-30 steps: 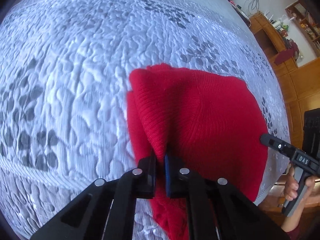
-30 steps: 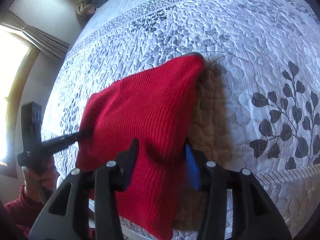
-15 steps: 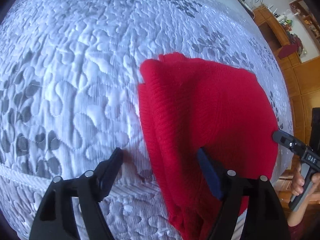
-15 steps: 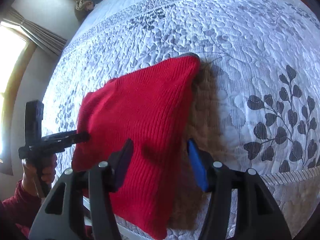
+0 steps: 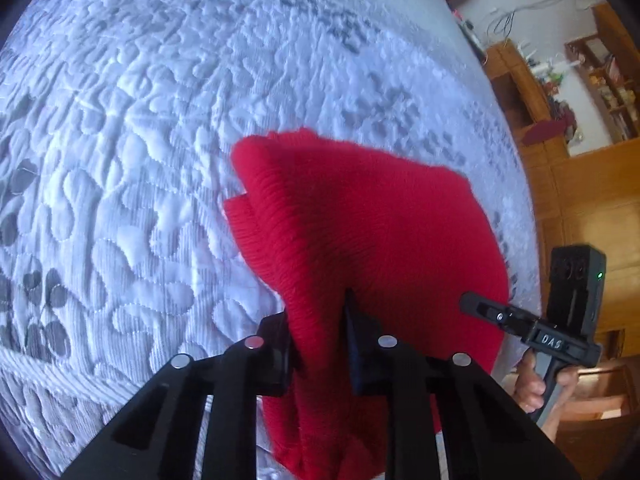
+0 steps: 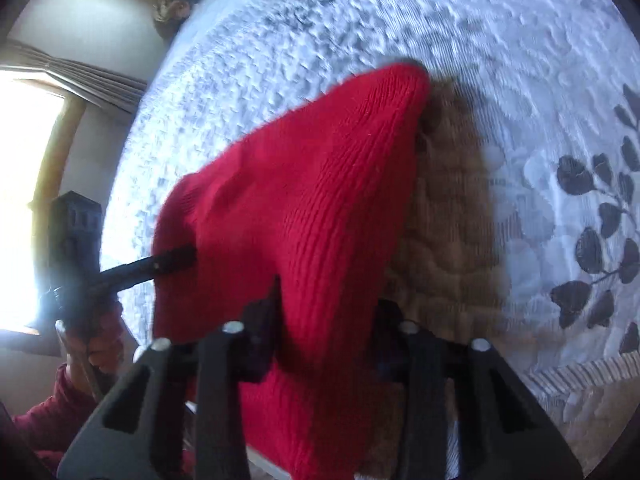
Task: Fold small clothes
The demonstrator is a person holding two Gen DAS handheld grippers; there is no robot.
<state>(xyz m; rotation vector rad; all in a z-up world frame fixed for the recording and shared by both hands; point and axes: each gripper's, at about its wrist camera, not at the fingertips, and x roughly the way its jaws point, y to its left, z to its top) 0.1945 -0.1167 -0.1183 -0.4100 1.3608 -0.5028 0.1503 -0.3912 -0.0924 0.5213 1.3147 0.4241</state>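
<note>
A red knitted garment (image 5: 360, 232) lies on the white quilted bed (image 5: 140, 140), with its near edge lifted. My left gripper (image 5: 318, 344) is shut on the near left edge of the red garment. My right gripper (image 6: 326, 332) is closed on the garment's near right edge (image 6: 320, 208); a thick fold of knit fills the gap between its fingers. Each gripper shows in the other's view: the right one at the garment's right side (image 5: 472, 304), the left one at its left side (image 6: 176, 258).
The bed's quilt (image 6: 540, 80) has grey leaf prints. A wooden cabinet and shelves (image 5: 560, 120) stand past the bed's right side. A bright window with curtains (image 6: 24, 160) is to the left. The bed's near edge runs just under both grippers.
My left gripper, open half a second ago, has shut on the red garment's edge. My right gripper has also closed on the garment. The garment's near edge is lifted off the bed.
</note>
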